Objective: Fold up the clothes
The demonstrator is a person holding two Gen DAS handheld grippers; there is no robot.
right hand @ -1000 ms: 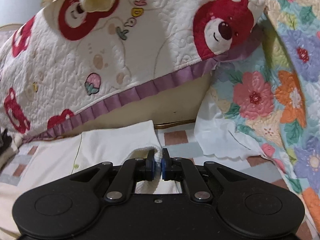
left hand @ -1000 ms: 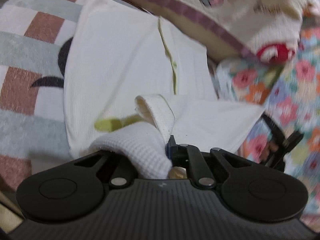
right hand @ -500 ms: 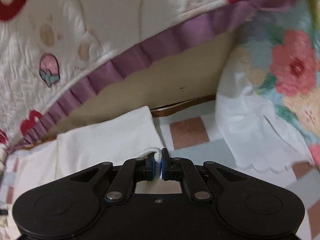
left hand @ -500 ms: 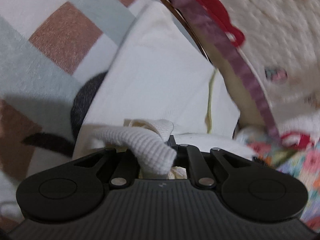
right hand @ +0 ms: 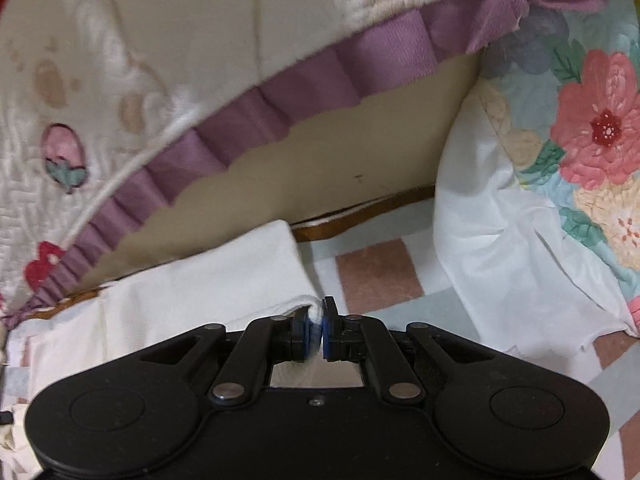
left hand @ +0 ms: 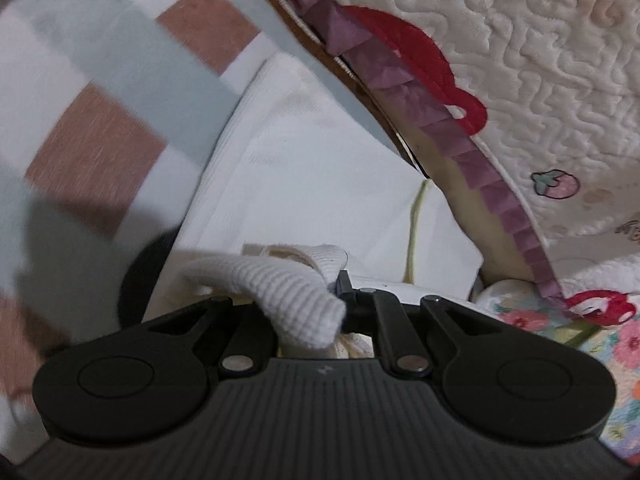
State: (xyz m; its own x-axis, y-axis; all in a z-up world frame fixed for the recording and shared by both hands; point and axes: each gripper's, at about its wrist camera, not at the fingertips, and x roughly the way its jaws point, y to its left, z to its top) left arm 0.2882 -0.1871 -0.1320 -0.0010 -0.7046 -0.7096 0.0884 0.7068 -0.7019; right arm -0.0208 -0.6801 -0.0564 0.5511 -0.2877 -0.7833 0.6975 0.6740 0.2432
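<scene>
The white garment [left hand: 320, 168] lay flat on the checked rug [left hand: 100, 120], its far edge against the quilt's purple frill [right hand: 280, 108]. The left hand-held gripper [left hand: 340, 300] pinched a ribbed fold; the right hand-held gripper [right hand: 316, 328] clamped the garment's near corner. Bare rug lay open rightward.

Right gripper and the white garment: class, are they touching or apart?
Touching. The right wrist view shows the right gripper with its blue-padded jaws shut on a rolled edge of the white garment.
</scene>
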